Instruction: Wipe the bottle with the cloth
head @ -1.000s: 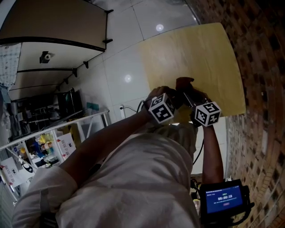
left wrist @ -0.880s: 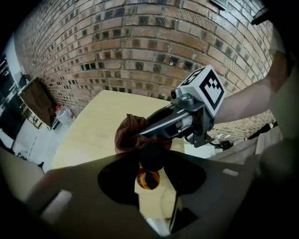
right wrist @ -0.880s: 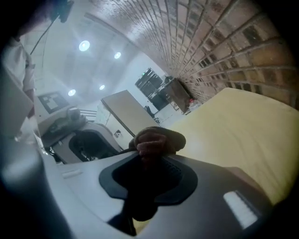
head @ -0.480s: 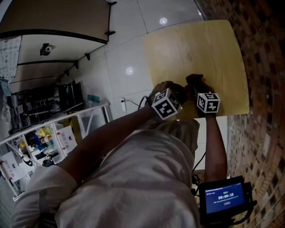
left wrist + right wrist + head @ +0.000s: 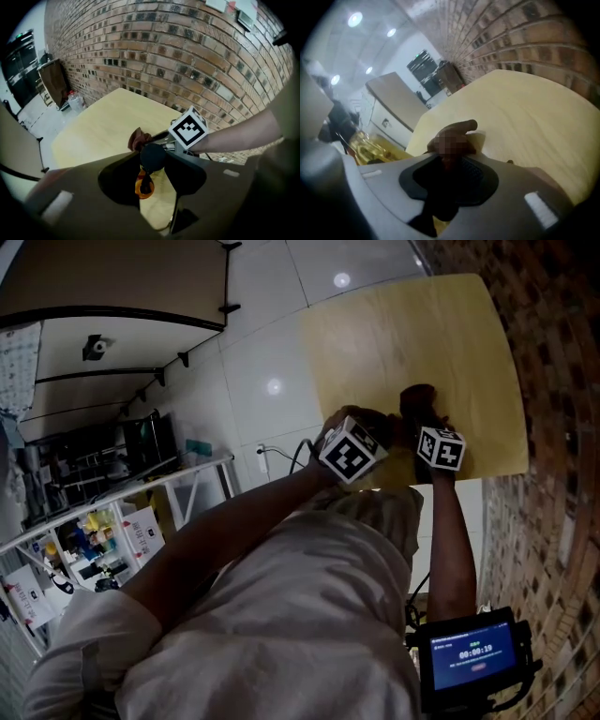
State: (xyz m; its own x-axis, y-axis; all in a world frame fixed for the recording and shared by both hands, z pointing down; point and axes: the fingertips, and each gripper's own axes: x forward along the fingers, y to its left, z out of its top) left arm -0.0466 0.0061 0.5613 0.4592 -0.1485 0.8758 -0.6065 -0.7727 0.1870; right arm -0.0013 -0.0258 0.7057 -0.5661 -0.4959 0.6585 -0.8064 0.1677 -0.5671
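The right gripper point(image 5: 451, 157), pinching the cloth point(image 5: 465, 126), has sunk beside the left gripper point(image 5: 151, 164), which clamps the bottle point(image 5: 144, 183) above the table's point(image 5: 101, 126) near edge, so wiping can probably begin at the cap.

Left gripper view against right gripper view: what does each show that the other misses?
Only the left gripper view: the bottle's dark cap between the left gripper's jaws, plus a marker cube and forearm. Only the right gripper view: bright light spots beyond the wooden table. Both: the brown cloth in the right gripper's jaws, the table, the brick wall.
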